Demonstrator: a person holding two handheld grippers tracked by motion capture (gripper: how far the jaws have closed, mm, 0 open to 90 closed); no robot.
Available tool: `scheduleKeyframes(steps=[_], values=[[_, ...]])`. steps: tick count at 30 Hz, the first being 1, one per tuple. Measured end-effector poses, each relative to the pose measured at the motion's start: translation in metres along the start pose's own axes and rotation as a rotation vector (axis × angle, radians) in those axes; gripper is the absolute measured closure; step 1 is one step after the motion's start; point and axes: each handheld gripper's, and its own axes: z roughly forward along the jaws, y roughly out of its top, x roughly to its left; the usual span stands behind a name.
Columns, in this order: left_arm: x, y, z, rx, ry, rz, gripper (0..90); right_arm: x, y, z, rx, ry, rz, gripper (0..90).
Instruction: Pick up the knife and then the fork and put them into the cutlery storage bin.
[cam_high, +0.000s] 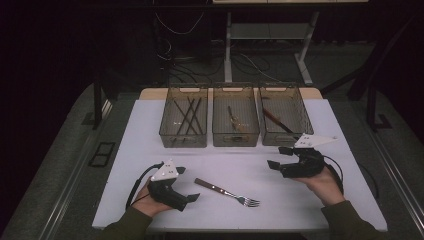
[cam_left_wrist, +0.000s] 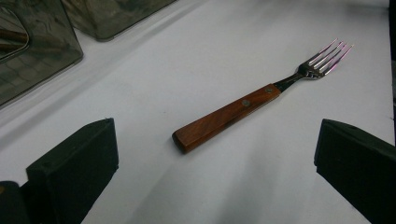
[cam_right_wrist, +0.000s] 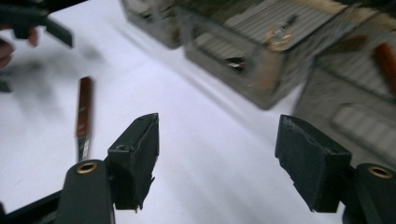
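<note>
So the fork (cam_high: 227, 192) is the thing here, lying flat on the white table (cam_high: 320, 125), and I'll place everything off it. Handle is a reddish-brown wood slab, squared off at the butt end, with two small metal rivets set into it. It narrows into a shiny steel neck and four thin tines that catch a bit of pinkish glare in my left gripper view.

My left gripper (cam_high: 189, 184) sits just beside the handle end, on the near-left side of it. Jaws are spread wide, nothing between them, and those chunky matte black pads frame the fork from either side without touching it. There's a pale three-cornered plate on top.

My right gripper (cam_high: 279, 157) is off past the tine end, farther toward the back of the table, well apart from the fork. Jaws stand wide too and hold nothing. Same blocky black pads, edges a bit rough, with brass-looking eyelets in the arms behind them.

Behind the fork there's a row of three smoky see-through plastic bins (cam_high: 235, 121), rectangular with ribbed floors. Left one has thin dark sticks crossed over each other, middle one something small and brassy, right one another long piece with a reddish-brown handle. That view's pretty blurry though.
</note>
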Motion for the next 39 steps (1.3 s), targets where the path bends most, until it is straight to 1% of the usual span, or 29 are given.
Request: scheduleKeyframes(steps=[2,5,11,15,17,18,20,24,26,36,39], values=[[0.000,0.000,0.000,0.002,0.001,0.002,0.0,0.004,0.000,0.002,0.004,0.014,-0.003,30.4],[-0.001,0.000,0.000,0.009,-0.003,0.013,0.0,0.010,0.000,0.006,0.020,0.030,-0.022,30.4],[0.000,0.000,0.000,0.004,-0.003,0.005,0.0,0.021,0.004,0.014,0.069,0.068,-0.048,30.6],[0.000,0.000,0.000,0.001,-0.005,-0.001,0.0,0.029,0.006,0.019,0.107,0.072,-0.079,30.4],[0.000,0.000,0.001,-0.005,-0.006,-0.008,0.0,0.033,0.008,0.022,0.123,0.084,-0.087,30.3],[0.000,0.000,0.000,-0.001,-0.007,-0.001,0.0,0.034,0.009,0.023,0.128,0.088,-0.090,30.3],[0.000,0.000,0.000,-0.002,-0.008,-0.003,0.0,0.038,0.010,0.026,0.138,0.096,-0.096,30.3],[-0.001,0.000,0.001,-0.011,-0.006,-0.010,0.0,0.044,0.014,0.034,0.177,0.092,-0.099,30.5],[-0.001,0.000,0.001,-0.010,-0.006,-0.009,0.0,0.048,0.016,0.037,0.195,0.089,-0.109,30.9],[0.000,0.000,0.001,-0.012,-0.004,-0.013,0.0,0.061,0.026,0.052,0.254,0.112,-0.121,33.1],[0.000,0.000,0.001,-0.011,-0.003,-0.013,0.0,0.066,0.031,0.059,0.292,0.119,-0.130,33.1]])
